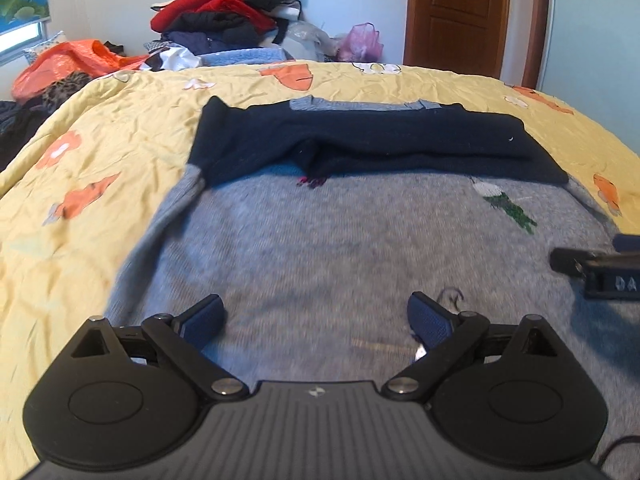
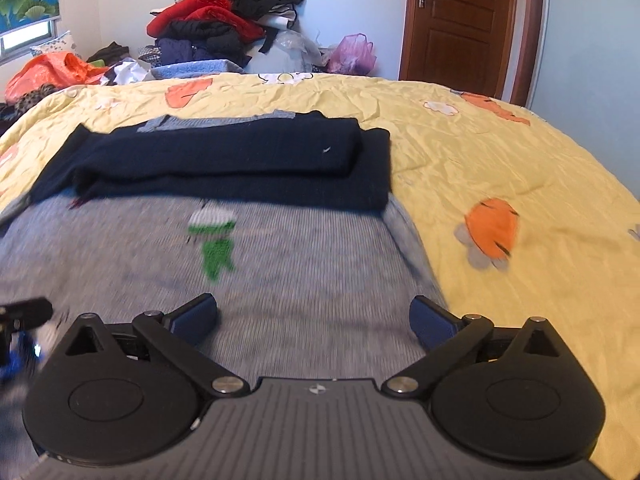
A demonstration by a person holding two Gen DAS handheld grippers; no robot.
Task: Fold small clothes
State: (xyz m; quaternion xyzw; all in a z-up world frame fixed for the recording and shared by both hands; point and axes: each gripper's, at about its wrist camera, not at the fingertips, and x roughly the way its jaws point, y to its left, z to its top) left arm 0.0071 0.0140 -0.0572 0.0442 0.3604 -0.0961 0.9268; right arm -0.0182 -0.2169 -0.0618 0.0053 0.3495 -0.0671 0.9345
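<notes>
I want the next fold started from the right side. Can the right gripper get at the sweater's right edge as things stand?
Probably yes. The right gripper is open over the grey sweater, whose right edge lies bare on the yellow quilt, with nothing between.

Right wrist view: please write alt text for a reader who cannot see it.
The open right gripper hovers over a grey sweater with navy sleeves folded across it, spread on a yellow bedspread. Piled clothes lie behind.
</notes>
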